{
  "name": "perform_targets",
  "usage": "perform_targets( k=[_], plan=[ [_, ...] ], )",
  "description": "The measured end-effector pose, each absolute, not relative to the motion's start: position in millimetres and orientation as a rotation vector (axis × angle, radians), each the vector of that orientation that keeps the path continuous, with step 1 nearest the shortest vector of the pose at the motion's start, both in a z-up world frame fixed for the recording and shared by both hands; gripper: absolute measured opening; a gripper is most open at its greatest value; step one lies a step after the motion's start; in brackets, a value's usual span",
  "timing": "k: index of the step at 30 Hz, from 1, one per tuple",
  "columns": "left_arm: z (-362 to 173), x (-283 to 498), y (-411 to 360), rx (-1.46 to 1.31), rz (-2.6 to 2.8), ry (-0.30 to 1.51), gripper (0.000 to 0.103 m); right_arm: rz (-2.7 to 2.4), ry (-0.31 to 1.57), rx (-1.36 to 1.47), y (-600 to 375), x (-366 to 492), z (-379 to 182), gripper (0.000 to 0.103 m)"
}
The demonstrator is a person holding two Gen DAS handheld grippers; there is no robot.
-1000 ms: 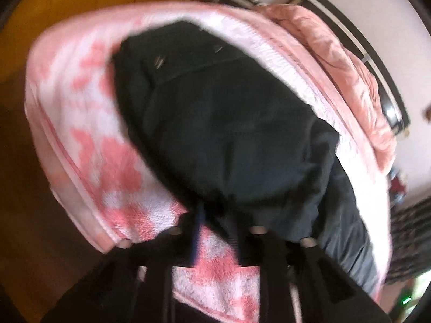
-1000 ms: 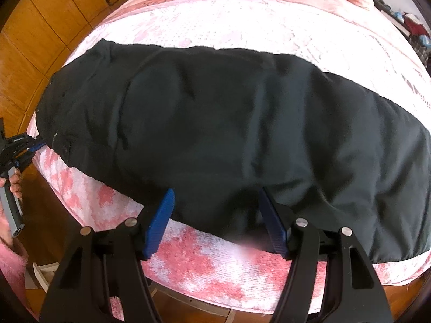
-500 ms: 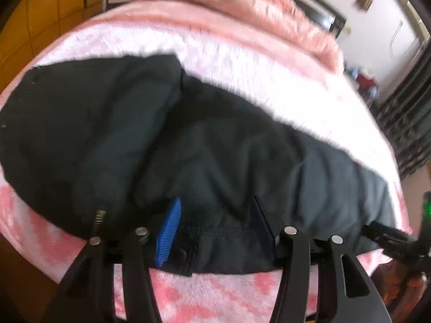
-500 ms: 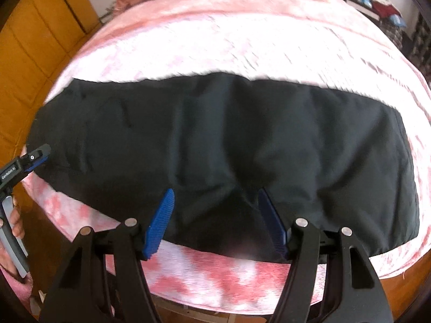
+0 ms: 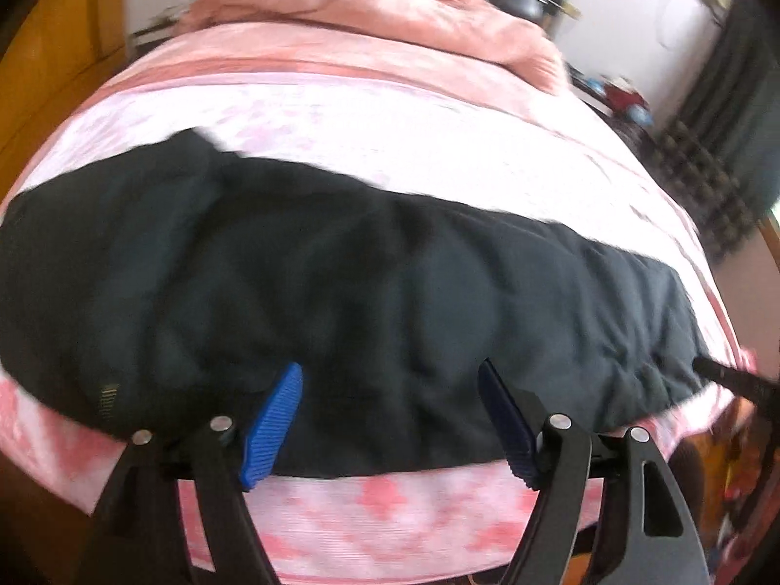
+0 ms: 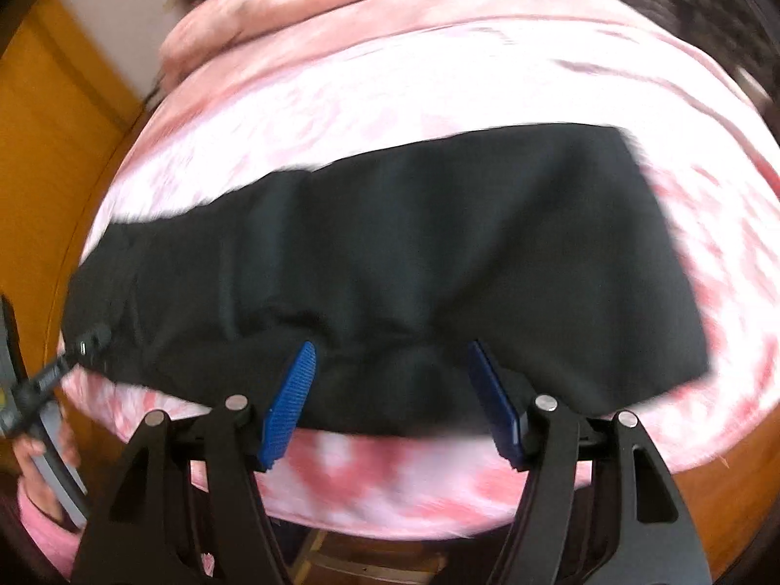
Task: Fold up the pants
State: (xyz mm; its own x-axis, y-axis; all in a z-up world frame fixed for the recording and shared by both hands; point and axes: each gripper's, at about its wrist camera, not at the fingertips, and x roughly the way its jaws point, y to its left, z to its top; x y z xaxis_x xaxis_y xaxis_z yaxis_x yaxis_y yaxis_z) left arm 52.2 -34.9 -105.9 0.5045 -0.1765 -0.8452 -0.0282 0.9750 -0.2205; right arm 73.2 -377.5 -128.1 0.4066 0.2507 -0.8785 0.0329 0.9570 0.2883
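Observation:
The black pants (image 5: 370, 292) lie as one long band across the pink bed (image 5: 390, 146), close to its near edge, with a brass zipper (image 5: 105, 397) showing at their left end. My left gripper (image 5: 389, 365) hovers over the near edge of the cloth; its jaws are opening and the blue pads (image 5: 273, 424) press on nothing. In the right wrist view the pants (image 6: 390, 253) run to a squared hem at the right. My right gripper (image 6: 390, 346) stands open above their near edge, gripping nothing. The left gripper (image 6: 53, 370) shows at the waist end, held by a hand (image 6: 34, 443).
A pink quilt (image 5: 370, 9) is heaped along the far side of the bed. Yellow wooden panels (image 6: 53, 112) stand to the left, dark curtains (image 5: 721, 146) to the right. Wooden floor (image 6: 721, 477) lies below the bed's near edge.
The left gripper, earlier shut on a bunch of black cloth, has let go and spread its jaws while swinging along the bed. The pants now lie flat. The right gripper has shifted toward the hem end.

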Motion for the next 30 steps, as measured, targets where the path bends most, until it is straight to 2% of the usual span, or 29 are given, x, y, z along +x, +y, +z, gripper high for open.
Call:
perform_targets(
  k=[5, 9, 14, 19, 24, 26, 30],
  plan=[
    [-114.5, 64.8, -87.2, -0.206, -0.182, 1.069, 0.075, -0.032, 1.151, 0.339, -452.6, 49.8, -131.2, 0.067],
    [-126.2, 72.0, -120.9, -0.152, -0.203, 1.092, 0.075, -0.027, 1.182, 0.513, -491.7, 40.7, -153.9, 0.069],
    [-138.9, 72.9, -126.3, -0.129, -0.171, 1.123, 0.075, 0.033, 1.195, 0.685, -509.5, 45.3, -182.8, 0.072],
    [-142.1, 75.1, -125.7, -0.133, -0.152, 1.133, 0.076, 0.064, 1.14, 0.738, -520.0, 53.0, -181.8, 0.074],
    [-141.1, 76.1, -126.7, -0.125, -0.147, 1.141, 0.079, 0.096, 1.12, 0.758, -525.3, 64.2, -181.9, 0.054],
    [-141.4, 75.2, -127.1, -0.124, -0.146, 1.143, 0.08, 0.113, 1.112, 0.779, -528.8, 65.3, -184.9, 0.05],
    [-139.5, 74.1, -128.7, -0.123, -0.143, 1.144, 0.08, 0.176, 1.067, 0.833, -534.0, 55.2, -179.8, 0.024]
  ],
)
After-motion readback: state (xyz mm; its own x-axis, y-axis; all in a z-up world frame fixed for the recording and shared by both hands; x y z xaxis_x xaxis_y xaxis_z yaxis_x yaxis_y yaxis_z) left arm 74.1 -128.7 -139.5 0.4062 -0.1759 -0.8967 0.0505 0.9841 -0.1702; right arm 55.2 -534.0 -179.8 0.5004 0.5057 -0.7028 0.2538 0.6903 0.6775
